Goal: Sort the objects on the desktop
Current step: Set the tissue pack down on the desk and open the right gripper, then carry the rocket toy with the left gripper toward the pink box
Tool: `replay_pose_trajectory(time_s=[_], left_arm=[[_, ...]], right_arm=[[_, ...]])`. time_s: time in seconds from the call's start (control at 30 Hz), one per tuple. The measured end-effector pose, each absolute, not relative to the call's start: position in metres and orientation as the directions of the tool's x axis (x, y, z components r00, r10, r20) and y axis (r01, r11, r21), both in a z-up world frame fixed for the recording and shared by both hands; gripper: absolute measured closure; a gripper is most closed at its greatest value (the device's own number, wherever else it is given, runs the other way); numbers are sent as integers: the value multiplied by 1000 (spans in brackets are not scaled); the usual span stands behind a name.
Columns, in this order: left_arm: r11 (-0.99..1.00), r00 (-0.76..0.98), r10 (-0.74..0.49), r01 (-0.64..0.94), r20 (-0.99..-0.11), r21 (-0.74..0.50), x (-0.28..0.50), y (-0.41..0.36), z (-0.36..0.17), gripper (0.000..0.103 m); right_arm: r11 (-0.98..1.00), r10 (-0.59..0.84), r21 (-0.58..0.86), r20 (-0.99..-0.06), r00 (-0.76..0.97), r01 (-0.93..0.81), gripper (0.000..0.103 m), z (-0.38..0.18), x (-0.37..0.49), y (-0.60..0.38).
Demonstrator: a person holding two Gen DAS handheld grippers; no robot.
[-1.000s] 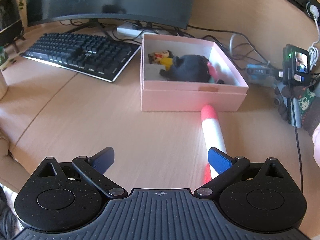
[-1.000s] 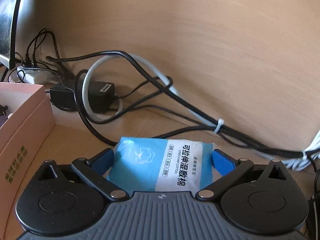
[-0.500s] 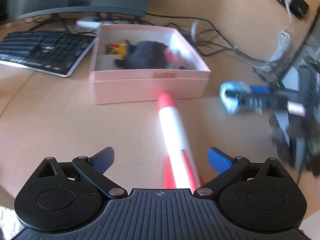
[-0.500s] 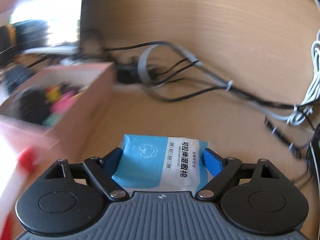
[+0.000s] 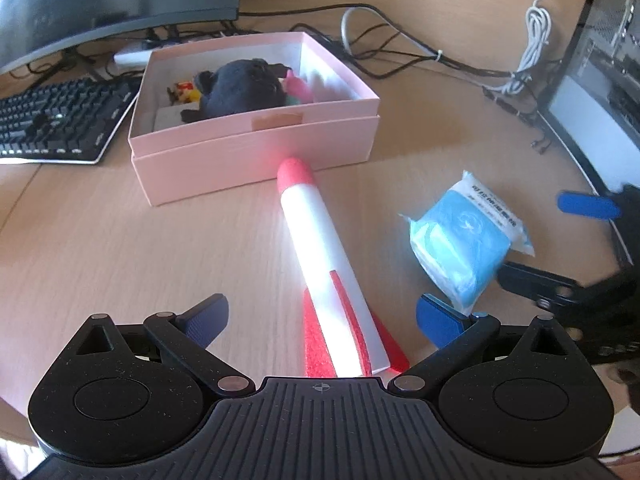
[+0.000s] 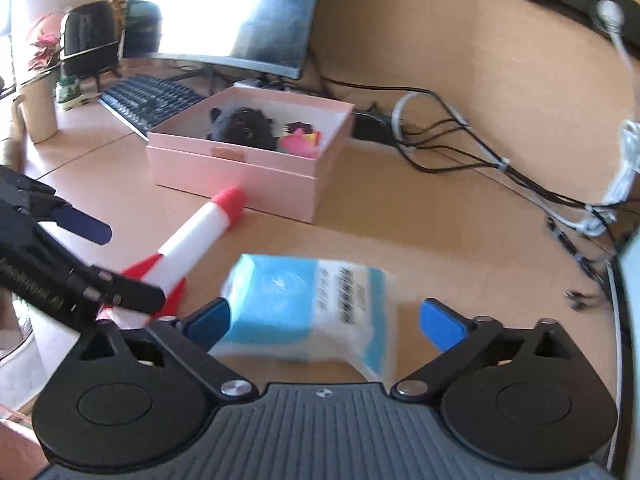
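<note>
A white foam rocket [image 5: 320, 240] with a red nose and red fins lies on the desk, its nose against the pink box [image 5: 256, 148]. My left gripper [image 5: 320, 312] is open, its blue pads on either side of the rocket's tail and clear of it. A blue and white wet-wipe pack [image 6: 304, 304] sits between the jaws of my right gripper [image 6: 326, 314], which are opening; a gap shows at the right pad. The pack [image 5: 460, 236] is right of the rocket. The box holds a black plush [image 5: 244, 88] and small toys.
A black keyboard [image 5: 56, 120] and a monitor [image 5: 100, 0] stand left of and behind the box. Tangled cables [image 5: 420, 52] run along the back wall. A computer case [image 5: 600, 80] borders the right side. A cup [image 6: 38, 116] stands far left.
My right gripper carried the pack from beside the cables to the desk right of the rocket, and its jaws widened off it. My left gripper shifted over the rocket's tail.
</note>
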State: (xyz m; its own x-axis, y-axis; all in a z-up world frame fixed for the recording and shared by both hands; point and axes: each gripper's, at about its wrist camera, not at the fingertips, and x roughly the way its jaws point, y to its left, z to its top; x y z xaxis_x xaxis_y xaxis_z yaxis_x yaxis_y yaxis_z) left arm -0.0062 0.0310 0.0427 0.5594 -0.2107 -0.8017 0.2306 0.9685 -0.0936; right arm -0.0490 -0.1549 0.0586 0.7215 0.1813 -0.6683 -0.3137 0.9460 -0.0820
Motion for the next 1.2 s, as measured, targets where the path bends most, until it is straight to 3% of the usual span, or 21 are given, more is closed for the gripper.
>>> replay_pose_trajectory(time_s=[0.2,0.43,0.63,1.0,1.2], left_arm=[[973,568,-123,231,-814,14,-1,40,35,0],[993,605,22,81,-796,89,10,72,46,0],[994,628,-4,87,-778,65,15,73,58,0],[991,610,-76,133,-788,7,23,54,59,0],[992,609,-87,124,-789,-14,22,57,58,0]], right_arm=[[948,173,-76,-692,701,-309,0,49,-70,-165],[953,168,-55,-722,672,-297,0,32,-66,-161],[958,209,34,-765,610,-286,0,17,-57,-162],[953,196,5,-775,601,-304,0,11,-51,-153],[928,270,67,-799,538,-367,0,15,-48,-147]])
